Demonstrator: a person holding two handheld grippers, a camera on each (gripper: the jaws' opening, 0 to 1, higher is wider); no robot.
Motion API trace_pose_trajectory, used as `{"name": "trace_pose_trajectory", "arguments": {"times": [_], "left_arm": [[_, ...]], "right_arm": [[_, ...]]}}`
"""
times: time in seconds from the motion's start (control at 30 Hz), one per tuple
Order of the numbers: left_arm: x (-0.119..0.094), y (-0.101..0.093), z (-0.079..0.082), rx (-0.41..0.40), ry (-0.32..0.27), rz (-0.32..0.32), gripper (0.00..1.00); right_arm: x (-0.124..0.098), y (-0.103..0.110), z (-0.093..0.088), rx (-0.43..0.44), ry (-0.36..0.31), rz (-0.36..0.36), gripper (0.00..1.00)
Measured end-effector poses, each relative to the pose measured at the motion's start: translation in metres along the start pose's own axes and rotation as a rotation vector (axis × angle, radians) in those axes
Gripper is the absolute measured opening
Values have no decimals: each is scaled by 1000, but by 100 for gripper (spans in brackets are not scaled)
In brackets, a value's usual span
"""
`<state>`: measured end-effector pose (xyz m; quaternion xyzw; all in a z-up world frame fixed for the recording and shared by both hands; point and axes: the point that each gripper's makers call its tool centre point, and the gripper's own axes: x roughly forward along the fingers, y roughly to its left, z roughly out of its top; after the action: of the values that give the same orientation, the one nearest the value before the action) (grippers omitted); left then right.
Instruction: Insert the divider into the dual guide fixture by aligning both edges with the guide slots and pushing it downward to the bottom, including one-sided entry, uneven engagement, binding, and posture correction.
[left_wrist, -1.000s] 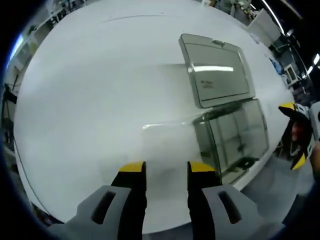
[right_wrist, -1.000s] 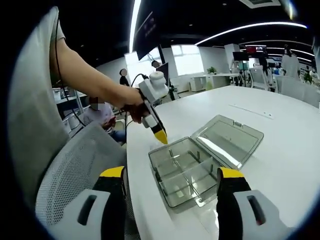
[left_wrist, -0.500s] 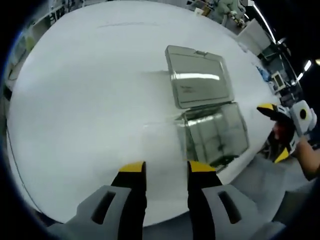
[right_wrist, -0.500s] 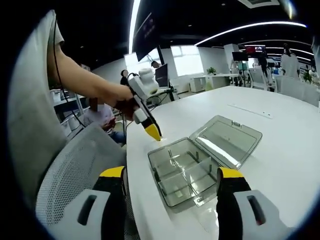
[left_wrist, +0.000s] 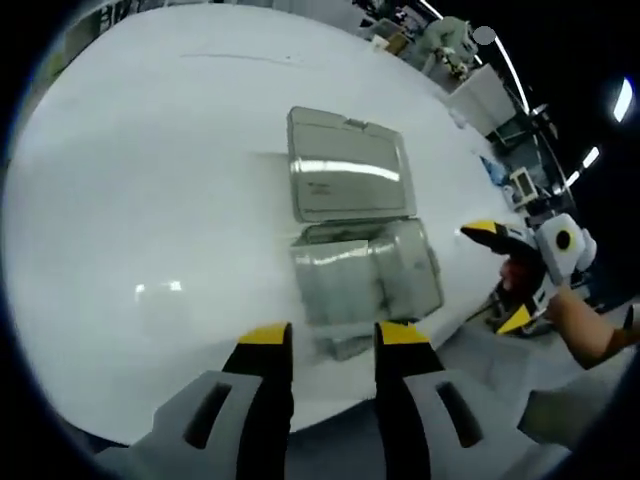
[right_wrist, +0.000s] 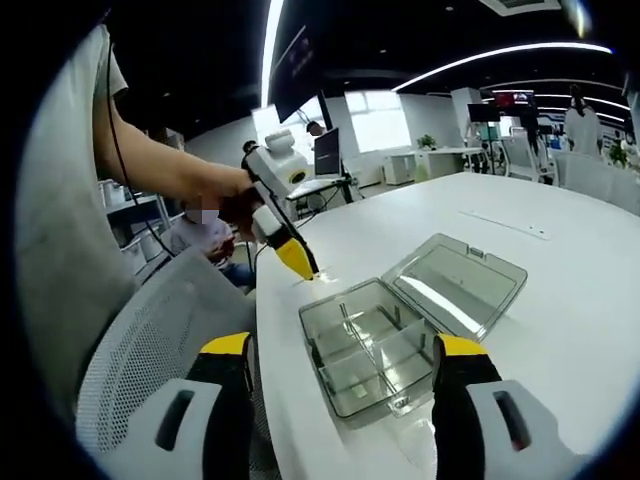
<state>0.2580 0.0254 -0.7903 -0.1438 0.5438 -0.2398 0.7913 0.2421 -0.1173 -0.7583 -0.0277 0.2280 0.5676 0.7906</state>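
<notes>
A clear plastic box (right_wrist: 368, 348) stands open at the white table's near edge, with upright partitions inside and its lid (right_wrist: 460, 275) laid flat behind it. In the left gripper view the box (left_wrist: 400, 270) and lid (left_wrist: 345, 175) lie ahead of my left gripper (left_wrist: 334, 336). That gripper is shut on a see-through divider (left_wrist: 330, 285) that blurs the box's near end. The left gripper (right_wrist: 296, 260) hangs just above the table beside the box's far left corner. My right gripper (right_wrist: 343, 348) is open and holds nothing, well short of the box. It also shows as the right gripper (left_wrist: 500, 275) past the table edge.
The white table (right_wrist: 560, 300) stretches wide behind the box. A grey mesh chair (right_wrist: 150, 350) stands by the table's edge on the left. A person's arm (right_wrist: 160, 160) reaches to the left gripper. Desks and monitors (right_wrist: 420, 150) stand far back.
The left gripper has drawn up and back from the box's corner with the divider in it. Its view now takes in the whole box and lid. The right gripper has held still.
</notes>
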Motion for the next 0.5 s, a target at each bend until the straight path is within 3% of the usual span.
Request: {"name": "trace_pose_trajectory", "arguments": {"times": [0.5], "left_arm": [[-6,-27,6,-57,-58,-143,28]], "right_arm": [[-1,5,11,40,-40,33,69]]}}
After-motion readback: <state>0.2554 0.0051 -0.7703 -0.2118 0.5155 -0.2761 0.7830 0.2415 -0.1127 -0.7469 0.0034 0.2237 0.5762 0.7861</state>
